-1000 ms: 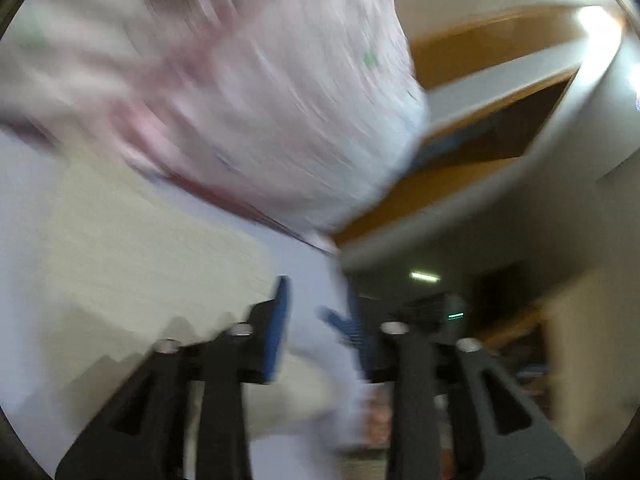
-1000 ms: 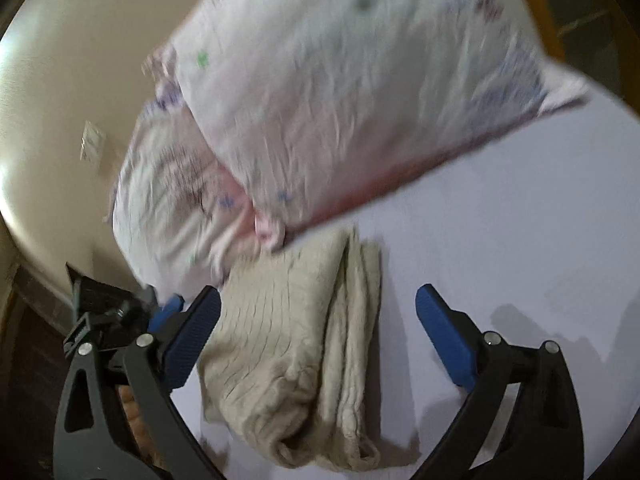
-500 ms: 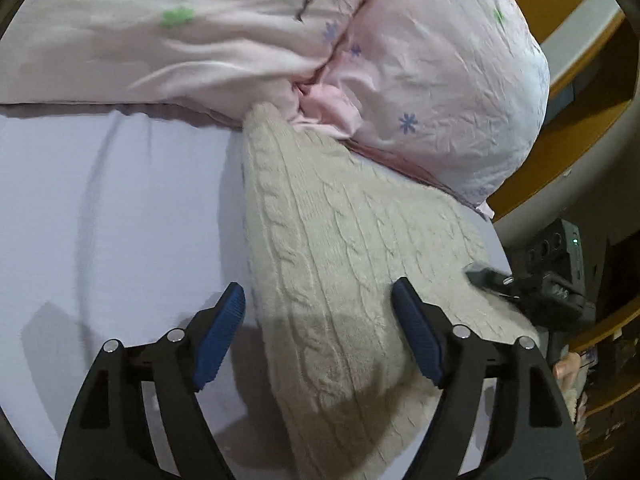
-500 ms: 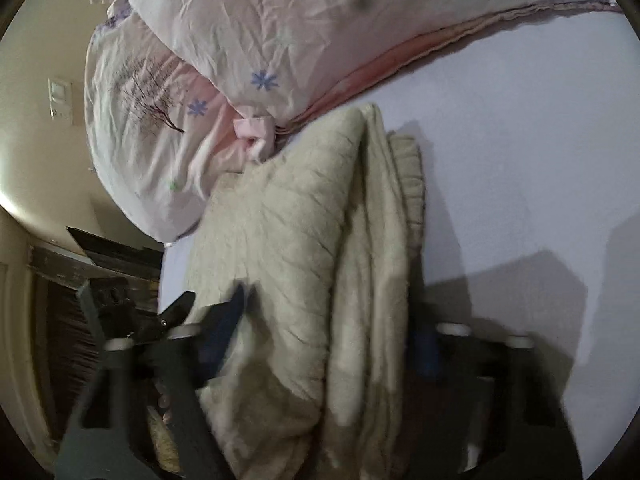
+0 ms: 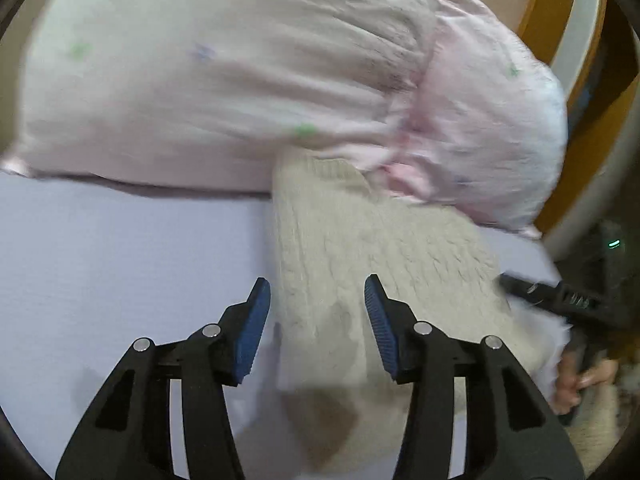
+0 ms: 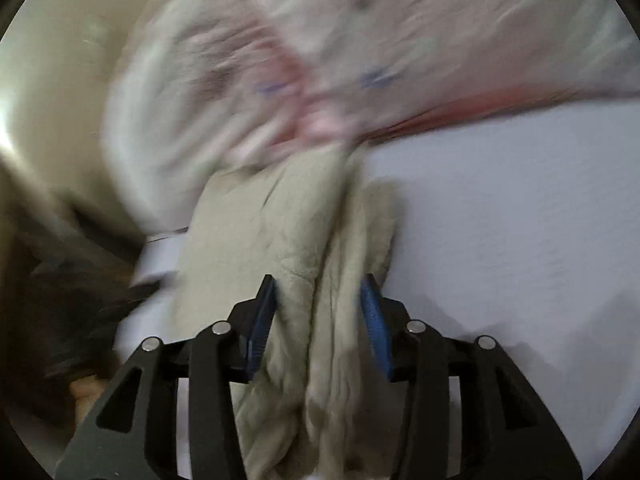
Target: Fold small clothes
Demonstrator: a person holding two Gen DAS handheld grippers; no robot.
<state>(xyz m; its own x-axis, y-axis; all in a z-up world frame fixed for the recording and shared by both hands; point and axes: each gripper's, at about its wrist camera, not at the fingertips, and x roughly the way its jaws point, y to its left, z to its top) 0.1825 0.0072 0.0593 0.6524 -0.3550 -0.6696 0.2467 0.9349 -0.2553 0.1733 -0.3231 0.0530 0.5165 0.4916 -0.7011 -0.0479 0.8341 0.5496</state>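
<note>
A folded cream cable-knit sweater (image 5: 360,240) lies on the pale lilac bed sheet (image 5: 120,260), its far end against the pink pillows. My left gripper (image 5: 316,316) is open, its blue pads on either side of the sweater's near edge. In the right wrist view the same sweater (image 6: 296,240) shows as stacked folds. My right gripper (image 6: 318,320) straddles those folds, with cloth between the blue pads; the pads press the folds from both sides. The right gripper's black body (image 5: 568,300) shows at the right of the left wrist view, held by a hand.
Two pink flowered pillows (image 5: 240,72) lie at the head of the bed, also seen in the right wrist view (image 6: 360,60). A wooden bed frame (image 5: 560,20) and dark furniture stand beyond the bed's edge. The sheet (image 6: 520,240) stretches right of the sweater.
Both grippers have swung down from the pillows onto the sweater. Both pairs of jaws have narrowed, and the right now has the folds between its pads.
</note>
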